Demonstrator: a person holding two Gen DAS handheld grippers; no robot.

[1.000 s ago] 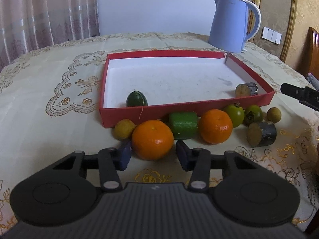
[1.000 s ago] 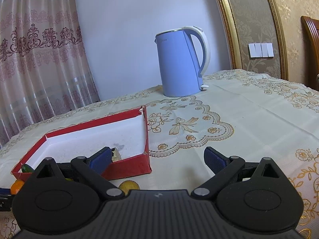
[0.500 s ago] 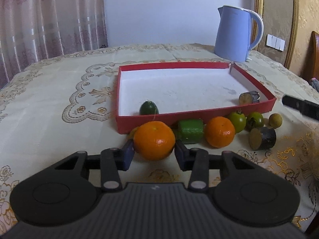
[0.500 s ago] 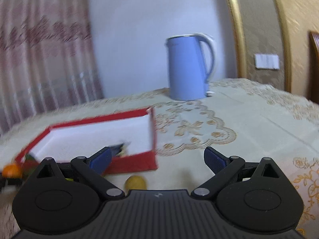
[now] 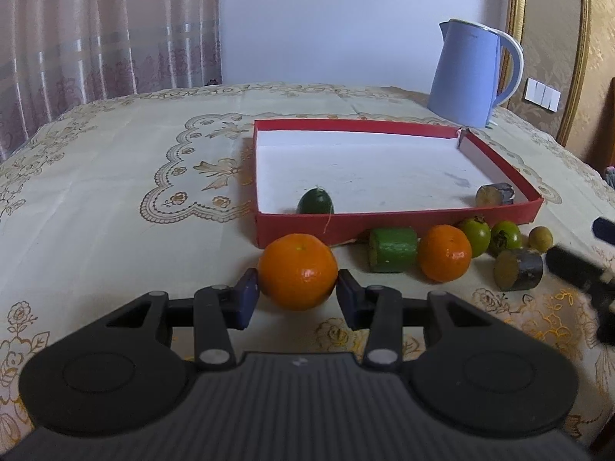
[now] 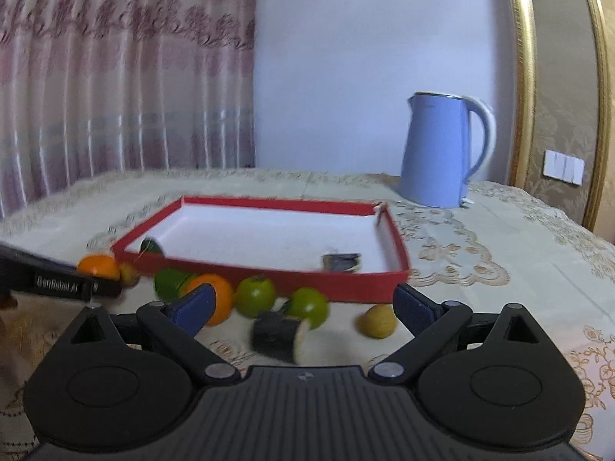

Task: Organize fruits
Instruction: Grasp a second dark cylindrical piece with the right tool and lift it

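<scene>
Orange, glossy and dimpled, the round mandarin (image 5: 298, 271) sits clamped in the left hand-held gripper (image 5: 296, 297), just before the red tray (image 5: 399, 223). Right hand-held gripper (image 6: 303, 307) stands wide apart, empty.

Embroidered tablecloth (image 5: 115, 176), red tray (image 5: 384, 224), kettle (image 5: 465, 77), fruits (loose) (image 5: 444, 253)

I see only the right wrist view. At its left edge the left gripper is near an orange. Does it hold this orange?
Observer: Yes. In the left wrist view the left gripper is shut on the orange, one pad on each side.
Operator: And the green thing, half hidden in my view?
Observer: It is a cut piece, a short cylinder lying on its side, in front of the box and beside a second orange.
</scene>
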